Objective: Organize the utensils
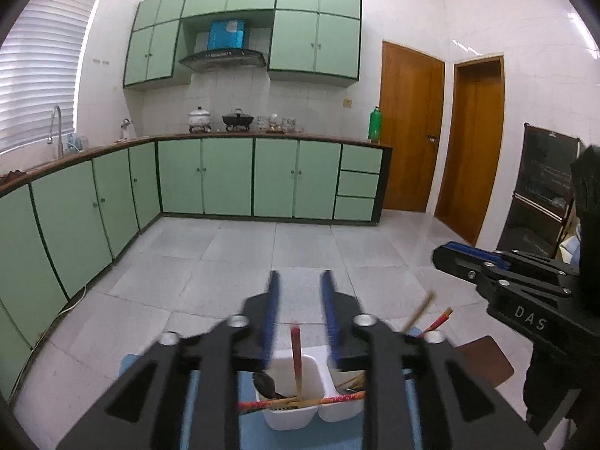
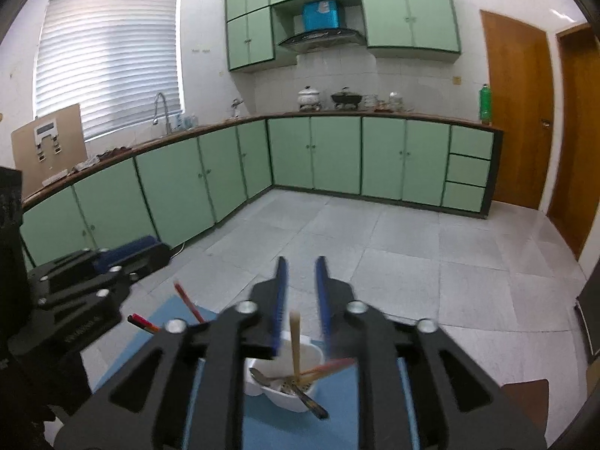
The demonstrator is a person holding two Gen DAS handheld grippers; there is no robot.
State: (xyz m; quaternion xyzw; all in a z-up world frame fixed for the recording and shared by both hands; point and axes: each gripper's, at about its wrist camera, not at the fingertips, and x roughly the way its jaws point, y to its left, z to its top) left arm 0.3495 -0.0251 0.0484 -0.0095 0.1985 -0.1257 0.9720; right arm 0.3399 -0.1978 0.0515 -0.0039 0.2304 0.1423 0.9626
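Observation:
A white utensil holder (image 1: 290, 418) with two compartments stands on a blue mat (image 1: 258, 435) below both grippers. It holds red chopsticks (image 1: 297, 360), a dark spoon (image 1: 264, 384) and wooden chopsticks. My left gripper (image 1: 300, 281) is open and empty, raised above the holder. My right gripper (image 2: 300, 266) is open and empty, above the holder (image 2: 285, 393), where a wooden chopstick (image 2: 295, 341) stands upright. The right gripper also shows in the left wrist view (image 1: 450, 253); the left one shows in the right wrist view (image 2: 142, 249).
Green kitchen cabinets (image 1: 225, 176) run along the far wall and left side. Pots (image 1: 236, 118) sit on the counter. Two wooden doors (image 1: 410, 135) are at the right. A brown table corner (image 1: 487, 360) shows beside the mat. The tiled floor (image 2: 412, 255) lies beyond.

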